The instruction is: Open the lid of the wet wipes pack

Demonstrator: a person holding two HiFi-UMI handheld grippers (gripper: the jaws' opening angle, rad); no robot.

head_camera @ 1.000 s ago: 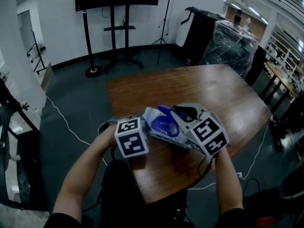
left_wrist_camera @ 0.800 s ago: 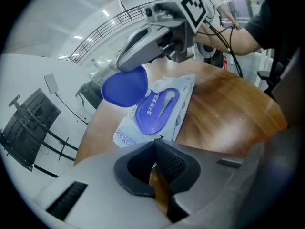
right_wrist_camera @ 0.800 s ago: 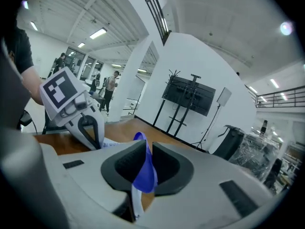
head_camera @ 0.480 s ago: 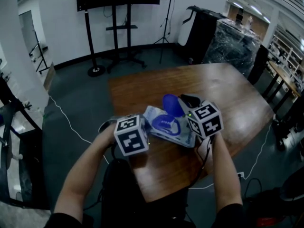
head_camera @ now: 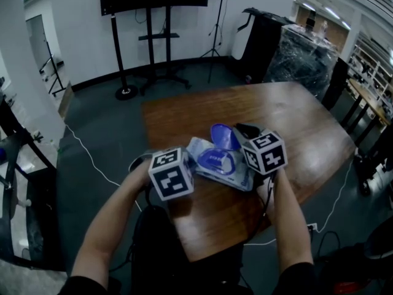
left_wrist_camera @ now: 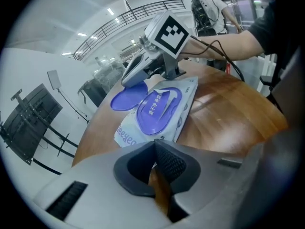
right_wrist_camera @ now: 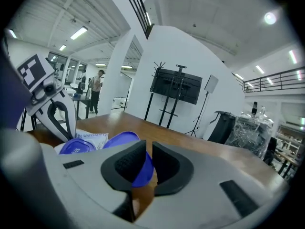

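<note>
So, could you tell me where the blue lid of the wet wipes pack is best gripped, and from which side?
Grip the lid at its free rim, away from the hinge, coming from the right side of the wet wipes pack. It is a thin flap standing raised off the pack, so jaws can close across its edge. The right gripper pinches it there.

We're seeing a white wet wipes pack (head_camera: 216, 165) with blue lettering, its lid (head_camera: 225, 136) a deep violet-blue, the table (head_camera: 295, 121) warm brown woodgrain, and bold black-and-white squares on the marker cubes (head_camera: 172, 174).
</note>
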